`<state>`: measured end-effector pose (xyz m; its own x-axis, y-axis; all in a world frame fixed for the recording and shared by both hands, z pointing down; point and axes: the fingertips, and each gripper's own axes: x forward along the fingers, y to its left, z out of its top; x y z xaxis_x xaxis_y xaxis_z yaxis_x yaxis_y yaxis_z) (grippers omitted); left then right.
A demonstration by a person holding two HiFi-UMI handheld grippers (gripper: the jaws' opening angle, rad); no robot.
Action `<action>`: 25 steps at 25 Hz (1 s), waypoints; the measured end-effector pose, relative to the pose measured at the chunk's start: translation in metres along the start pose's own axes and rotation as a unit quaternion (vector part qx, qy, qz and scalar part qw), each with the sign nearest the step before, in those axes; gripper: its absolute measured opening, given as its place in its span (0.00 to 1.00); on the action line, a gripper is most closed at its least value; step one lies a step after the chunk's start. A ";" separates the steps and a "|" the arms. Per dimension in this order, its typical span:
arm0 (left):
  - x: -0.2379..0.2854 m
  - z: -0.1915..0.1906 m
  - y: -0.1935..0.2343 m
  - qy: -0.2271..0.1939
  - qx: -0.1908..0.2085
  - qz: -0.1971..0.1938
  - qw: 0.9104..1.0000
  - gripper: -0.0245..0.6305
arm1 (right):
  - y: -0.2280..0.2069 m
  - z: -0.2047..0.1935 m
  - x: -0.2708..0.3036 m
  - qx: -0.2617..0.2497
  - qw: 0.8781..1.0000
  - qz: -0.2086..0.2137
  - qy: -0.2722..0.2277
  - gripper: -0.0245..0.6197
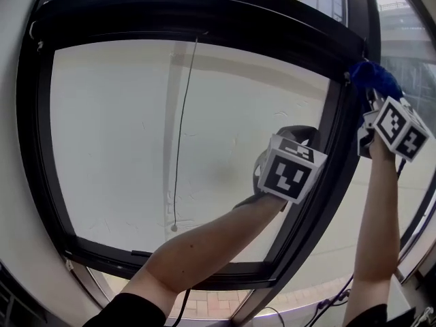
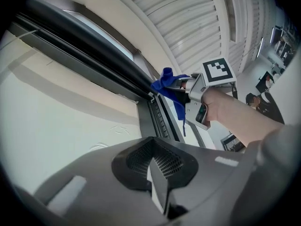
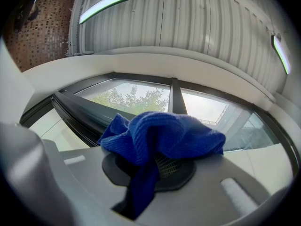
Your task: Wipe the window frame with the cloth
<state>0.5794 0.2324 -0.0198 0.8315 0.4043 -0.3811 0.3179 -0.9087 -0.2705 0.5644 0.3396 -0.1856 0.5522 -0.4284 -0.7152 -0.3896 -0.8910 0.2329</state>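
The black window frame (image 1: 204, 12) surrounds a pale, blind-covered pane. A blue cloth (image 1: 373, 77) is bunched at the frame's upper right corner, with my right gripper (image 1: 371, 99) shut on it and pressing it to the frame. In the right gripper view the cloth (image 3: 164, 135) drapes over the jaws of the right gripper (image 3: 157, 166), with the frame (image 3: 80, 112) just behind. My left gripper (image 1: 298, 133) is lower down, beside the frame's right upright (image 1: 327, 162), shut and holding nothing. The left gripper view shows the left gripper (image 2: 155, 166), the cloth (image 2: 167, 81) and the right gripper (image 2: 182, 86) against the frame (image 2: 94, 60).
A thin cord (image 1: 182, 135) hangs down the pane to a small bead (image 1: 174, 228). A second window (image 1: 417, 67) adjoins on the right. Cables (image 1: 334, 298) lie at the bottom right. A white wall (image 1: 13, 182) borders the frame on the left.
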 end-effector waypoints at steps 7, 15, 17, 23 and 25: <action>0.027 -0.018 -0.003 0.014 0.011 0.031 0.999 0.03 | -0.010 -0.032 0.022 0.015 0.999 0.034 0.008 0.13; 0.027 -0.036 0.005 0.024 0.032 0.050 0.998 0.03 | -0.005 -0.047 0.032 -0.007 0.997 0.066 0.029 0.13; 0.025 -0.044 0.004 0.030 0.029 0.045 0.998 0.03 | -0.007 -0.055 0.032 -0.003 0.997 0.065 0.039 0.13; 0.007 -0.068 -0.006 0.040 0.011 0.022 0.999 0.03 | -0.004 -0.070 0.021 0.022 0.995 0.083 0.050 0.13; 0.000 -0.075 -0.011 0.040 0.002 0.014 0.999 0.03 | -0.004 -0.077 0.015 0.033 0.994 0.084 0.055 0.13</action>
<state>0.6104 0.2342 0.0497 0.8737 0.3696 -0.3163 0.2928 -0.9188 -0.2648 0.6305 0.3249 -0.1461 0.5513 -0.5882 -0.5917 -0.5294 -0.7948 0.2967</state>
